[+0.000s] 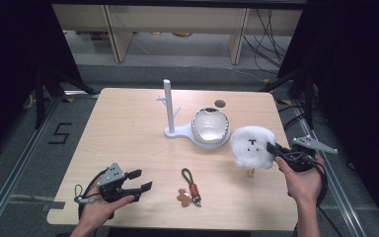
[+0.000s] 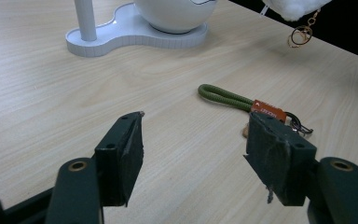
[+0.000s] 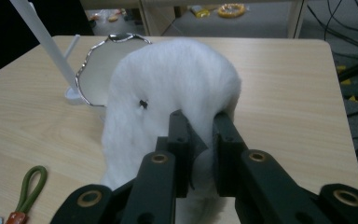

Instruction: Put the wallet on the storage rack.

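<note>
White plush toy (image 1: 252,146) pinched by raised right gripper (image 1: 272,148).

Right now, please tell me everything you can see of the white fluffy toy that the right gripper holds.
The white fluffy toy is a rounded plush ball of soft white fur with small black marks like a face on its front. A gold ring clasp hangs from its underside, so it looks like a keychain charm. The right gripper is shut on its side, jaws sunk into the fur, holding it above the table, right of the white bowl. Only the jaws appear to touch it.
</note>
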Demonstrator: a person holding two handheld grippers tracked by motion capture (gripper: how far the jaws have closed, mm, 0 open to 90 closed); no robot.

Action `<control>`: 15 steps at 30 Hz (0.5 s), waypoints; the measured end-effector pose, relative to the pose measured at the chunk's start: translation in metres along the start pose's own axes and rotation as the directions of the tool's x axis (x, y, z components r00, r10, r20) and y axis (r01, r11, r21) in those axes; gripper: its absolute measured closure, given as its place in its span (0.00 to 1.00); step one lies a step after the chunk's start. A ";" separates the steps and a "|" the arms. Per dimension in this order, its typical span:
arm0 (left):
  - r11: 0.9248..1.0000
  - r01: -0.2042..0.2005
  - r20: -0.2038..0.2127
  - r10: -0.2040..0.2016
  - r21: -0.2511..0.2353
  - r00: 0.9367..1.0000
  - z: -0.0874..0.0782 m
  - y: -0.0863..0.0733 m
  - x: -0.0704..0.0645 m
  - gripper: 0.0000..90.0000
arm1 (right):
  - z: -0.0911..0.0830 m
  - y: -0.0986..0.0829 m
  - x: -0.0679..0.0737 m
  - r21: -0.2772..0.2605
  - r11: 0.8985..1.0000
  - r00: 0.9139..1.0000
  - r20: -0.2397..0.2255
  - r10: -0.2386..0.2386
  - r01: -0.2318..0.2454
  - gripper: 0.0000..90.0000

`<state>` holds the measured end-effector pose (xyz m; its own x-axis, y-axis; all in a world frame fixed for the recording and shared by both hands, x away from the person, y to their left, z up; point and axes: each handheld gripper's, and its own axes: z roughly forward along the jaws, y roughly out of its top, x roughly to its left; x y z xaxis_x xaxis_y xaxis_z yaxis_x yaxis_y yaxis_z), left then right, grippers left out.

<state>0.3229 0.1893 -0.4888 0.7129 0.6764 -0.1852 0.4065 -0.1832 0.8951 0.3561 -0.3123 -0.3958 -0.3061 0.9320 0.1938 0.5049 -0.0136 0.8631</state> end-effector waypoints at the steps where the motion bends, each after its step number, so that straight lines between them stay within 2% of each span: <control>1: 1.000 0.008 -0.001 -0.008 -0.007 1.000 0.000 0.000 -0.001 0.40 | 0.000 0.002 0.000 -0.008 1.000 1.000 -0.010 -0.017 0.016 0.90; 3: 1.000 -0.003 -0.020 0.003 0.001 1.000 -0.001 0.000 -0.001 0.40 | 0.000 0.005 0.004 -0.041 0.999 0.999 -0.012 -0.031 0.030 0.90; 5: 1.000 -0.013 -0.013 0.013 -0.018 1.000 -0.001 0.003 -0.002 0.40 | -0.001 0.009 0.011 -0.058 0.998 0.999 -0.015 -0.031 0.030 0.90; 8: 1.000 -0.022 -0.020 0.022 -0.022 1.000 -0.001 0.006 -0.003 0.40 | -0.001 0.012 0.014 -0.068 0.997 0.999 -0.024 -0.031 0.029 0.90; 9: 0.999 -0.022 -0.015 0.022 -0.025 1.000 -0.001 0.008 -0.003 0.40 | 0.000 0.014 0.013 -0.083 0.995 0.998 -0.024 -0.063 0.061 0.90; 10: 0.999 -0.032 -0.026 0.031 -0.019 0.999 -0.002 0.009 -0.004 0.40 | 0.001 0.015 0.014 -0.091 0.994 0.997 -0.030 -0.071 0.068 0.90; 11: 0.999 -0.035 -0.021 0.034 -0.032 0.999 -0.001 0.011 -0.004 0.40 | 0.001 0.016 0.018 -0.094 0.995 0.998 -0.032 -0.049 0.045 0.90; 13: 0.999 -0.041 -0.024 0.040 -0.032 0.999 -0.001 0.014 -0.005 0.40 | 0.004 0.021 0.019 -0.119 0.990 0.996 -0.043 -0.081 0.075 0.90; 14: 0.998 -0.042 -0.024 0.042 -0.036 0.999 -0.001 0.016 -0.006 0.40 | 0.004 0.021 0.019 -0.119 0.990 0.996 -0.043 -0.081 0.075 0.90; 15: 0.998 -0.045 -0.013 0.044 -0.047 0.999 0.000 0.017 -0.006 0.40 | 0.004 0.023 0.024 -0.120 0.992 0.997 -0.051 -0.055 0.048 0.90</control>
<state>0.3254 0.1817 -0.4722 0.7228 0.6766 -0.1405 0.3472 -0.1799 0.9204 0.3640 -0.2883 -0.3730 -0.3742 0.9116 0.1701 0.3893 -0.0121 0.9210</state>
